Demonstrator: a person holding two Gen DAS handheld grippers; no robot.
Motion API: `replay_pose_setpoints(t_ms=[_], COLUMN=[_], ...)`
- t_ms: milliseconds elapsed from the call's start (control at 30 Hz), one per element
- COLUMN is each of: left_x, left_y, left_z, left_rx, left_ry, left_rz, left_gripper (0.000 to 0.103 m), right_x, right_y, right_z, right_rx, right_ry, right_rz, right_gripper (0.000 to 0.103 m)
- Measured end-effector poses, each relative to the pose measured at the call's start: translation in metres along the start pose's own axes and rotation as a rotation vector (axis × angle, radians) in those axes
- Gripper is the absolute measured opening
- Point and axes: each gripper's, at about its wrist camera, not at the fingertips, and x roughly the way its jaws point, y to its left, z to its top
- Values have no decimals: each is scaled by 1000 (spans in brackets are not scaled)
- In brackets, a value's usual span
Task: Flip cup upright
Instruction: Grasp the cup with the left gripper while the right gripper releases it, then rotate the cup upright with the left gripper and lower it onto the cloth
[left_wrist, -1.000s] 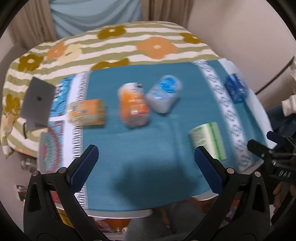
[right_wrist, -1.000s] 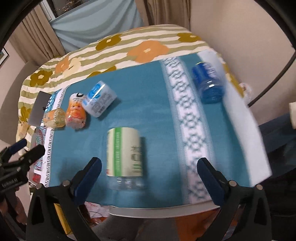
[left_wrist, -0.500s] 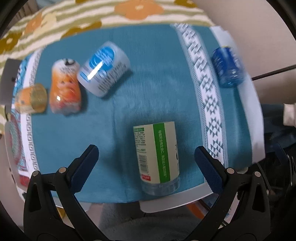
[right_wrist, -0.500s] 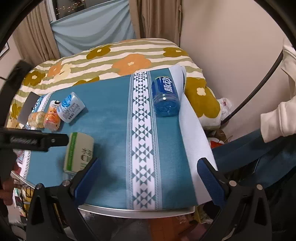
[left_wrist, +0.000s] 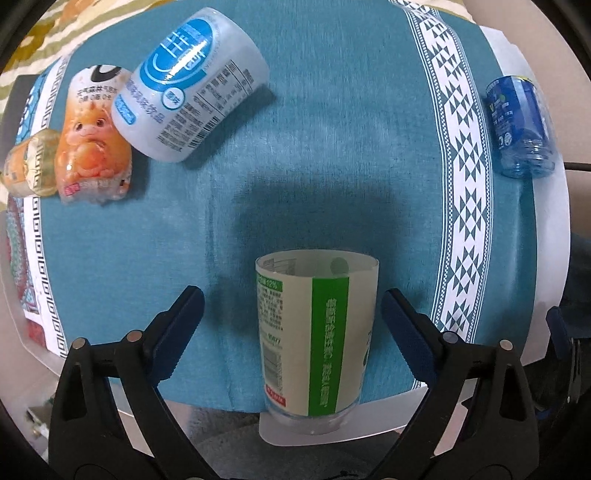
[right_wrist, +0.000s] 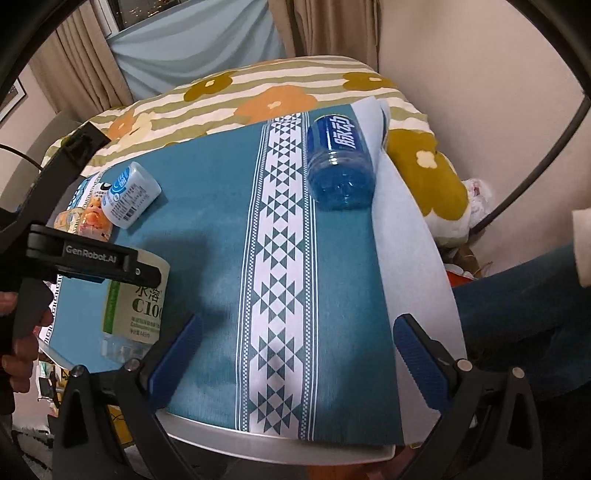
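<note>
A clear cup with a cream and green label (left_wrist: 317, 343) lies on its side at the near edge of the teal cloth, open end away from me, clear base over the edge. My left gripper (left_wrist: 291, 314) is open, its blue fingers on either side of the cup without touching it. The right wrist view shows the same cup (right_wrist: 136, 306) under the left gripper's black body. My right gripper (right_wrist: 295, 350) is open and empty above the cloth's white patterned band.
Other cups lie on their sides: a white and blue one (left_wrist: 188, 85), an orange one (left_wrist: 92, 144), a small yellow one (left_wrist: 29, 166) at the far left, and a blue one (right_wrist: 340, 158) at the right. The table edge (right_wrist: 280, 450) is near. A flowered bedspread (right_wrist: 266, 99) lies behind.
My left gripper has moved forward and down onto the green-label cup, which now sits between its fingers. My right gripper has drifted slightly, still over the patterned band.
</note>
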Motion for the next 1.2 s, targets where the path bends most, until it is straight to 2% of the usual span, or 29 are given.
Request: replay_pose_setpoints(t_ms=[233,367,500,633,767,933,1200], left_x=[17,26,30,10,-13,-44,-49], left_y=[-2,-3,-5,0,2,4,18], left_z=[2,0,-3,5,0,-17,-28], left_rx=[-25,-28,-28,-18,8,57,83], left_ry=[36,48,38,4,-78,-260,-453], left_rz=[-4,-16,-38,-55,-65,-68,-90], left_gripper=[89,68,67,67,67,66,66], right_x=[6,7,7,4,-2,-7,-7], right_y=[-1,-4,-7,-6,-3,0,6], right_z=[6,6,8,9,11,10,-2], right_rx=[-8,-10,-3,-3,-3,-1,-15], right_ry=[1,-1,-6,-16,-34,-62,-90], right_rz=[9,3,-1,-4,-4,15,21], right_gripper=[103,103,103,103,103,103,103])
